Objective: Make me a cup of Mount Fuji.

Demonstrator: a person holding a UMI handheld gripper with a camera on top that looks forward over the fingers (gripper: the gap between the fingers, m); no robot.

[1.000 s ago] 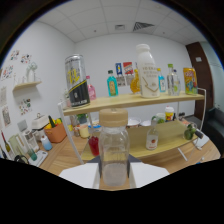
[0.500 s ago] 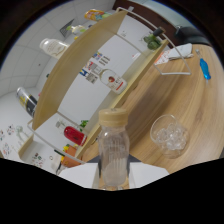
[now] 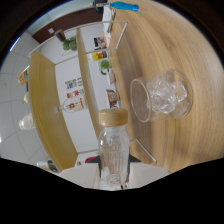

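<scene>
My gripper [image 3: 114, 179] is shut on a clear bottle [image 3: 113, 150] with a tan cap [image 3: 113, 117], held between the two white fingers [image 3: 82, 176]. The whole view is rolled about a quarter turn, so the bottle is tipped on its side relative to the wooden table [image 3: 165, 60]. Just beyond the cap and a little to one side, a clear glass [image 3: 159, 97] filled with ice cubes stands on the table. The bottle's mouth sits close to the glass rim, not touching it.
A two-tier wooden shelf [image 3: 85, 75] with bottles, cans and cartons stands behind the glass. A blue-handled tool [image 3: 122, 6] lies farther along the table. A white wall with small stickers is beyond the shelf.
The gripper has rolled further, tipping the bottle from upright to sideways. The ice-filled glass has come closer to the bottle's cap.
</scene>
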